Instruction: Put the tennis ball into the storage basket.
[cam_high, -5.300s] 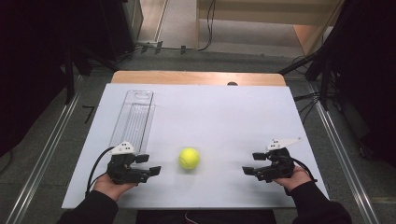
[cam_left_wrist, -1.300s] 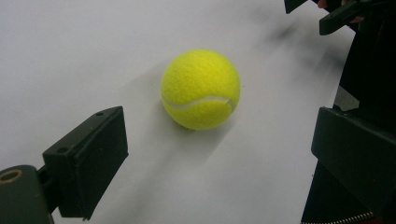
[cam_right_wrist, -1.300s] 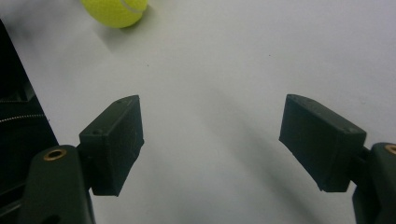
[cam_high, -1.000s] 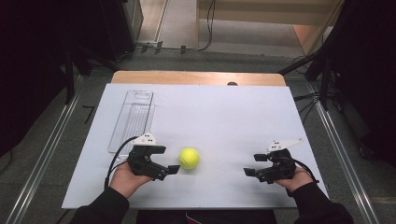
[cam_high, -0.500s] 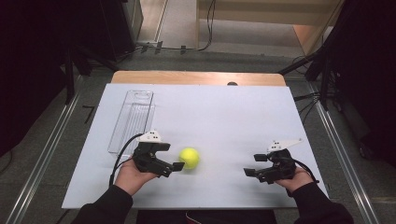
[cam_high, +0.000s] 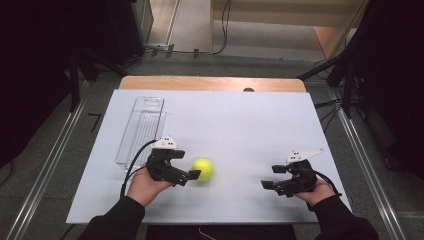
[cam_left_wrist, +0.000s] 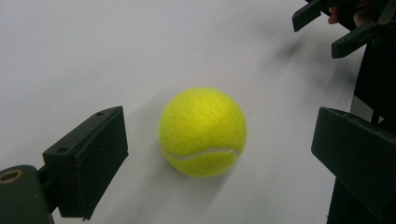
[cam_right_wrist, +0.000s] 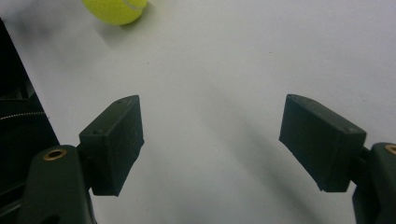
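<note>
Dark floor, metal rails and trailing cables ring a white worktop (cam_high: 260, 125) whose far edge shows a strip of bare wood. On its left side a long clear plastic tray (cam_high: 141, 129) lies lengthwise, apart from everything else. Nearer the person, two sleeved forearms come in from the bottom edge, each hand holding a black tool. The left gripper (cam_high: 192, 176) points at a yellow tennis ball (cam_high: 203, 169) resting on the bare worktop just right of the tray's near end; in the left gripper view the ball (cam_left_wrist: 202, 131) lies between and slightly ahead of the widely spread fingers (cam_left_wrist: 88, 161), neither of which touches it. The right gripper (cam_high: 267, 184) rests well apart to the ball's right, its fingers (cam_right_wrist: 114, 142) also spread wide over bare worktop, gripping nothing, the ball (cam_right_wrist: 115, 10) visible at the top edge of its own view. By its look the ball is light, felt-covered and springy, so it should give little and offer good friction, but it can roll at a nudge. The safest hold would be across its widest part, fingers level with the middle and squeezed evenly from both sides.
</note>
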